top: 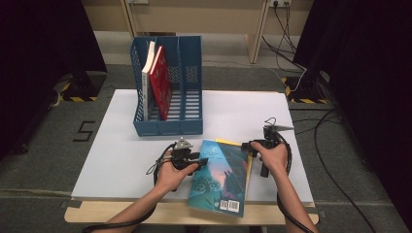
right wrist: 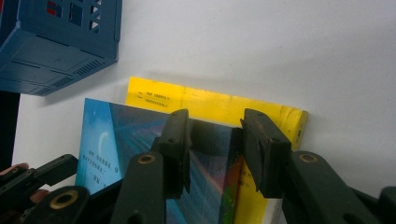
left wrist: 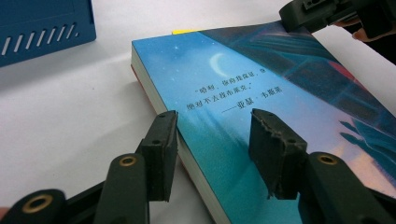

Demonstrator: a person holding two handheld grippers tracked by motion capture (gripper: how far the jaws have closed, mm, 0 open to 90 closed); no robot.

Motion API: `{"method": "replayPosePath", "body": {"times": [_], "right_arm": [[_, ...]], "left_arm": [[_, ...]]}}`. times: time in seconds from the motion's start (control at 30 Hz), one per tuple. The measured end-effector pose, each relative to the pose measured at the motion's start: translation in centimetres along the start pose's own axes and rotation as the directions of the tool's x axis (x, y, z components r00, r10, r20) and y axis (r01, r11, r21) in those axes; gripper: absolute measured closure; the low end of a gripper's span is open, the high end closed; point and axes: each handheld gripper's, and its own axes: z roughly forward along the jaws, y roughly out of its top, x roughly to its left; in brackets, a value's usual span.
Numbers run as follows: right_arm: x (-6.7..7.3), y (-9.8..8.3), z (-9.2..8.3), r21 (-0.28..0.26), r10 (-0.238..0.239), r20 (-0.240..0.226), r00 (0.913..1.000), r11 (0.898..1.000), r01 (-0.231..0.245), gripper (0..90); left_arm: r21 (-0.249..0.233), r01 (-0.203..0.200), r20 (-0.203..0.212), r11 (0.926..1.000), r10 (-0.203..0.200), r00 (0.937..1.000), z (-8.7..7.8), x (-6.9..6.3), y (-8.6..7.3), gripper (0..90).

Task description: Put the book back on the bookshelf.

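On white tabletop (top: 121, 145): flat, glossy blue book (top: 221, 177).

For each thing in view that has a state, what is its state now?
Blue book: flat on the table, back cover up, on the yellow book.
Yellow book: flat, mostly covered.
Red book: leaning in the file rack's left slot.
File rack: upright.
Left gripper: open.
Right gripper: open.

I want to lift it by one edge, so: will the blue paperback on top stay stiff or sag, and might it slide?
The blue paperback looks soft-covered and fairly thin, so it would probably sag if held by one edge. Its cover looks glossy, and it lies on a yellow book, so a push would likely make it slide.
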Motion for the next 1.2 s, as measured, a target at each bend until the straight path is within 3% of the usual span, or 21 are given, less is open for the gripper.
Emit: {"method": "replayPosePath", "body": {"times": [0.2, 0.73, 1.2], "right_arm": [[-0.14, 0.01, 0.18, 0.011, 0.033, -0.007, 0.9994, 0.999, -0.033, 60.9], [-0.21, 0.0, 0.04, 0.052, 0.028, -0.007, 0.9996, 0.998, -0.027, 60.1], [-0.52, -0.17, 0.05, 0.037, 0.068, -0.027, 0.9973, 0.997, -0.067, 63.0]], "left_arm": [[-0.001, -0.004, -0.002, 1.0, 0.004, 1.0, -0.01, -0.03, -0.03, 51.8], [0.002, -0.002, -0.003, 1.0, 0.002, 1.0, -0.02, -0.07, 0.0, 52.0], [0.002, -0.002, 0.001, 1.0, 0.002, 1.0, -0.01, -0.03, 0.01, 51.9]]}}
